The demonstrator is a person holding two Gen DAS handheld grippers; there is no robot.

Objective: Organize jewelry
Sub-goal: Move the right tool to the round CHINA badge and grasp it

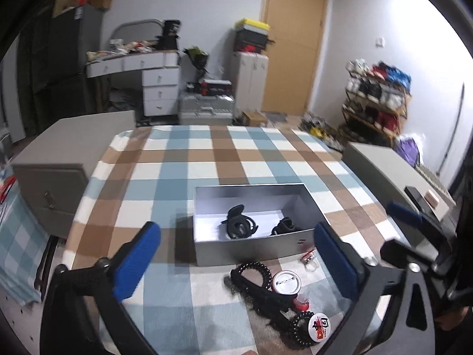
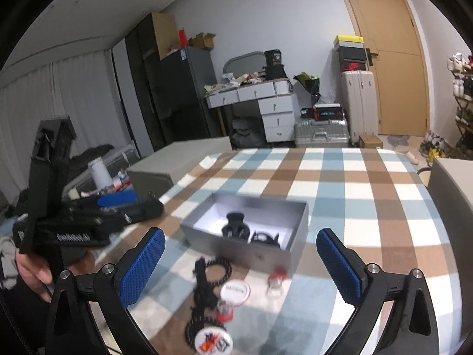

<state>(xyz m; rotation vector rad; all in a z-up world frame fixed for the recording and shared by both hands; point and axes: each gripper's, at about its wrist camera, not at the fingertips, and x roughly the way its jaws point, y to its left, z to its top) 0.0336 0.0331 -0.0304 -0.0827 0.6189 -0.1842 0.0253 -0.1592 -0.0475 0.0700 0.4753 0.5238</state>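
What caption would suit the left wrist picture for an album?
Open left tool above a checked cloth, facing a grey box holding dark accessories, with bracelets and badges waiting.

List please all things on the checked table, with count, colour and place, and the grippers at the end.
box: one, grey, open, middle of table
hair clips: two, black, inside box
spiral hair ties: at least two, black, in front of box
round badges: two, white, among the ties
small clear items with red: two, near box front; too blurred to name
tablecloth: one, blue, brown, white checks
left gripper: one, black with blue pads, jaws wide, empty
right gripper: same, empty
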